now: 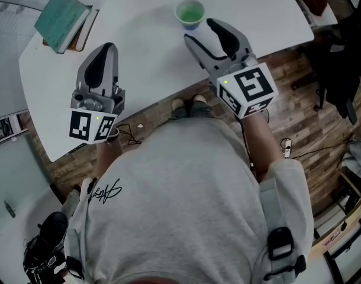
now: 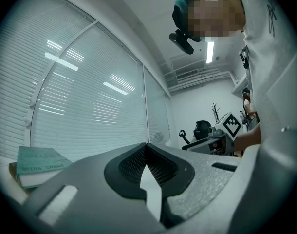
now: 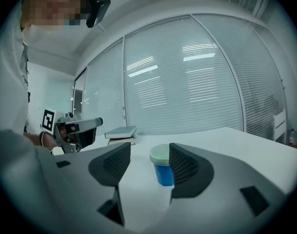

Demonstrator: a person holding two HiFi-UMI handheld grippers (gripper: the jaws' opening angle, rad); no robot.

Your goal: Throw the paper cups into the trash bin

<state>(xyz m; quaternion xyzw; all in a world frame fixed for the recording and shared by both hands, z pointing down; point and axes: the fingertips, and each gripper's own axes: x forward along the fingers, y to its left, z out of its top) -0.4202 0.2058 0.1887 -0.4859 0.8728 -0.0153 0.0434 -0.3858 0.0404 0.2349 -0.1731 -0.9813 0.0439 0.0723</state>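
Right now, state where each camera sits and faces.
Head view: on the person's head, facing down at the table; torso, left gripper, right gripper show.
Left gripper view: along its shut jaws toward the blinds; right gripper shows.
Right gripper view: along its open jaws at the paper cup; left gripper shows.
Gripper views share the books.

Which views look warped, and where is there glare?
Left gripper view: fisheye bows the blinds, corners go black, lamp reflections streak them. Right gripper view: same bowing; paper cup sharp. Head view: even, soft light, milder warp.
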